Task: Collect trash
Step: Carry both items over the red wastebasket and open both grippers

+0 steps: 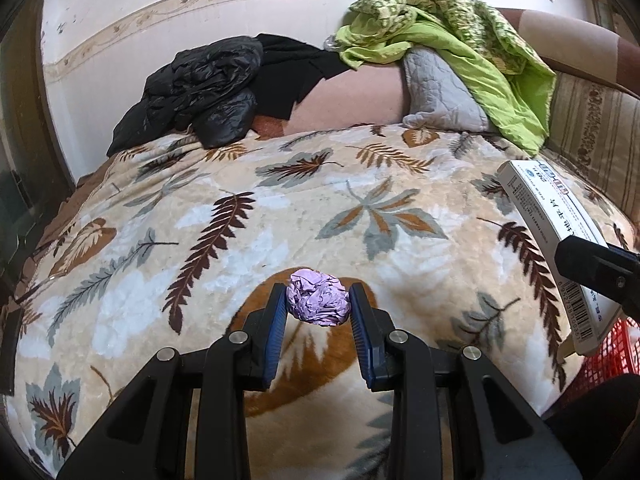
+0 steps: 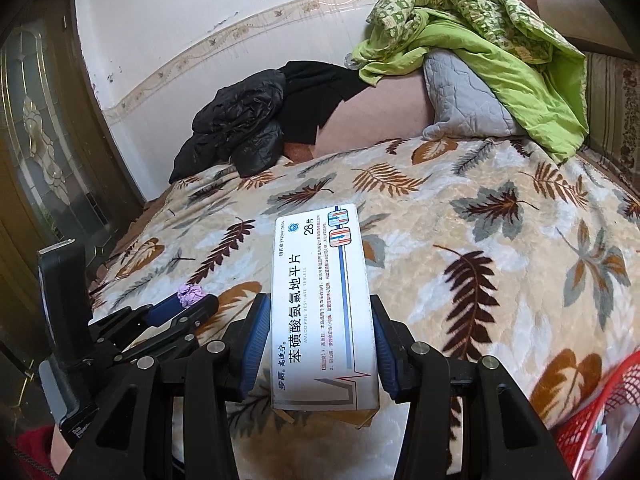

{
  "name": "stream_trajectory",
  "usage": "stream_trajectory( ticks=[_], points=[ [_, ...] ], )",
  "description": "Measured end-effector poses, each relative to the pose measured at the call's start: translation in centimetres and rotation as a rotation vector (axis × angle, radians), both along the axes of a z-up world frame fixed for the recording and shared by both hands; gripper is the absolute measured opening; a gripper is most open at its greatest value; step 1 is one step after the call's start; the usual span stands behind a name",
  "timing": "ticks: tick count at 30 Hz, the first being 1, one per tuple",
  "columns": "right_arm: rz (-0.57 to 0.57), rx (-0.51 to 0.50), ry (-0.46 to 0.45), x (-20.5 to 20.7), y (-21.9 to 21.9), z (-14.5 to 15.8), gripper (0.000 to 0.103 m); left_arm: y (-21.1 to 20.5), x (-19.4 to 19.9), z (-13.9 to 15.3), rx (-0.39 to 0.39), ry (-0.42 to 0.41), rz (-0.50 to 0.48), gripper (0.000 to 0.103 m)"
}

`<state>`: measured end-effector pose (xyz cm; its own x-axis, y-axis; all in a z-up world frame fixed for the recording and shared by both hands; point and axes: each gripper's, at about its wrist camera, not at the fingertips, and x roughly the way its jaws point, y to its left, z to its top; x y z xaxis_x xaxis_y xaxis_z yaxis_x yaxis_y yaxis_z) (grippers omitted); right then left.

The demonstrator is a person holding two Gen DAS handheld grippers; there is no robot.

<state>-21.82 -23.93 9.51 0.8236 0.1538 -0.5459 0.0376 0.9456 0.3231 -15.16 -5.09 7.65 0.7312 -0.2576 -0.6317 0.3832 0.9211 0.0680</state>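
So both bits of trash are picked up off the bed (image 1: 280, 208), the purple paper ball (image 1: 318, 298) squeezed in the left gripper (image 1: 318, 304) jaws and the white pill box (image 2: 322, 304) in the right gripper (image 2: 320, 344) jaws, and both must go in the red basket (image 2: 600, 416) nearby

The left gripper (image 1: 319, 304) points forward and downward, its black linkage arms spread below the camera and its blue-padded jaws part closed — both pads press on a crumpled ball of lilac paper (image 1: 318, 297). The right gripper (image 2: 320, 340) sits just to its right at a like downward tilt, jaws wider apart and clamped on the long sides of a flat white cardboard tablet box (image 2: 322, 304) — the box juts forward past the fingertips. The two grippers are side by side, not touching.
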Motion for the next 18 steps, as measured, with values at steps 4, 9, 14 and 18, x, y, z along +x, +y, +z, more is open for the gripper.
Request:
stream_trajectory(
  ticks=[4, 9, 14, 18],
  points=[
    [-0.031, 0.058, -0.007, -2.7, -1.8, 0.5, 0.052, -1.1, -1.5, 0.9, -0.026, 0.013, -0.064, 0.03],
    [-0.1, 0.134, -0.013, -7.4, -5.2, 1.3, 0.052, -3.7, -4.2, 2.5, -0.053, 0.01, -0.171, 0.03],
    [-0.185, 0.141, -0.044, -11.7, -8.2, 2.5, 0.052, -6.8, -6.5, 3.9, -0.052, 0.003, -0.262, 0.03],
    [-0.263, 0.145, -0.042, -14.8, -10.8, 2.5, 0.052, -9.5, -8.3, 5.1, -0.033, -0.025, -0.324, 0.03]
  ],
)
